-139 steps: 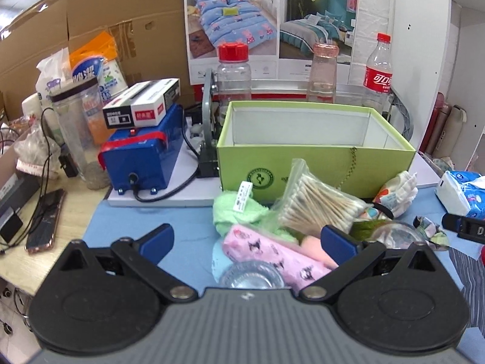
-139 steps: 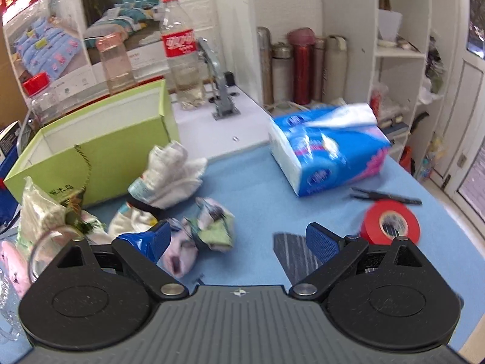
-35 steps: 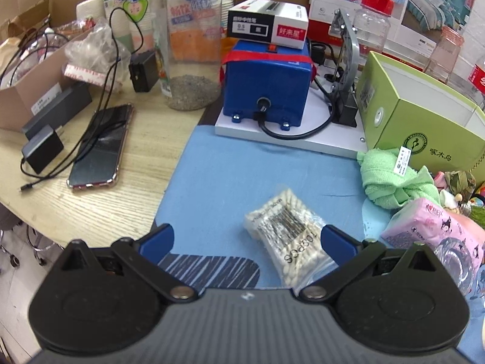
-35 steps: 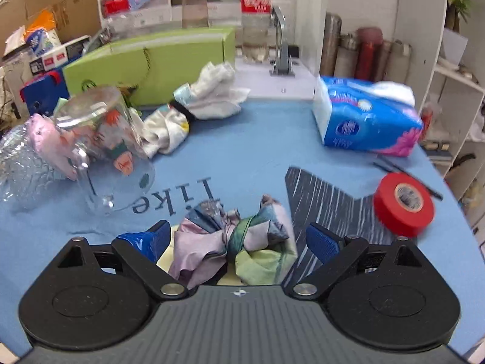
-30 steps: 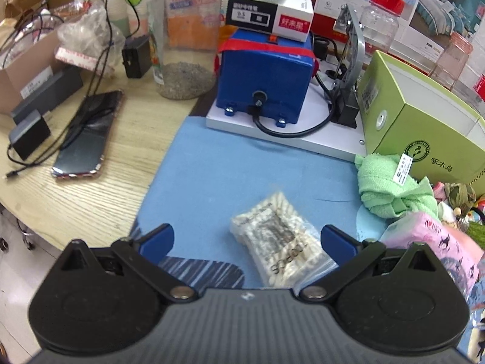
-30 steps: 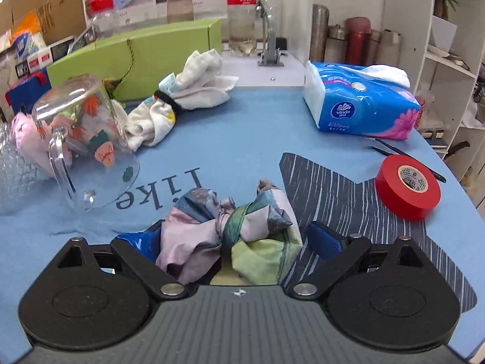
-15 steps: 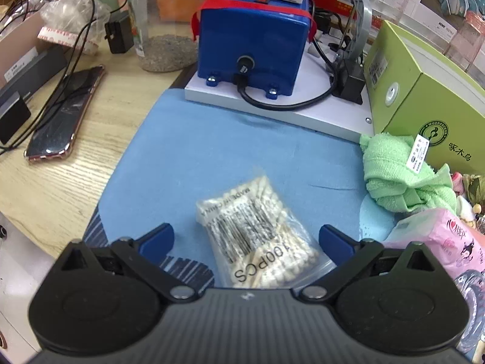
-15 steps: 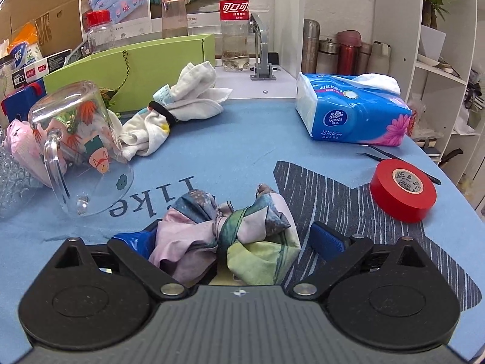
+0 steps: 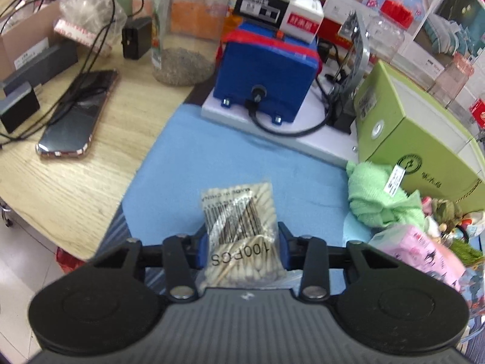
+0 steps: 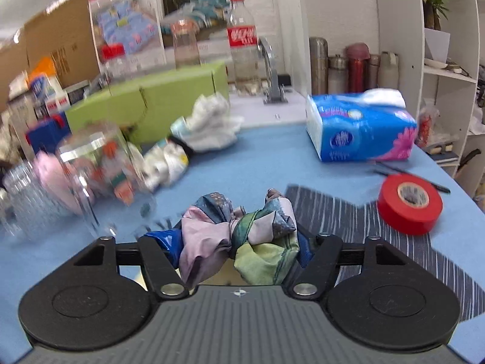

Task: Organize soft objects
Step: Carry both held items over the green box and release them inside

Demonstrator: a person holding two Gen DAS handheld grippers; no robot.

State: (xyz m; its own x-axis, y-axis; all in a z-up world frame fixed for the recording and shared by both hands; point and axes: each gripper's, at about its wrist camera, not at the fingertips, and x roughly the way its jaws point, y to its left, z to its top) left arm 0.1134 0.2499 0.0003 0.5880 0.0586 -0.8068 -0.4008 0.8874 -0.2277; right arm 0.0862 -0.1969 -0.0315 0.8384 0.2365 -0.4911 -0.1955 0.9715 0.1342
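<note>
On the blue mat (image 9: 230,163) my left gripper (image 9: 241,247) has just been closing and now pinches the cotton-swab bag (image 9: 241,230). My right gripper (image 10: 238,250) (likewise closing) clamps the knotted cloth (image 10: 239,236), so I reckon both can go to the green box (image 10: 145,106).

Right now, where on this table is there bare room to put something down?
Free: the blue mat between the bag of cotton swabs and the blue machine; also between the tissue pack and the white socks. Crowded: beside the green box.
</note>
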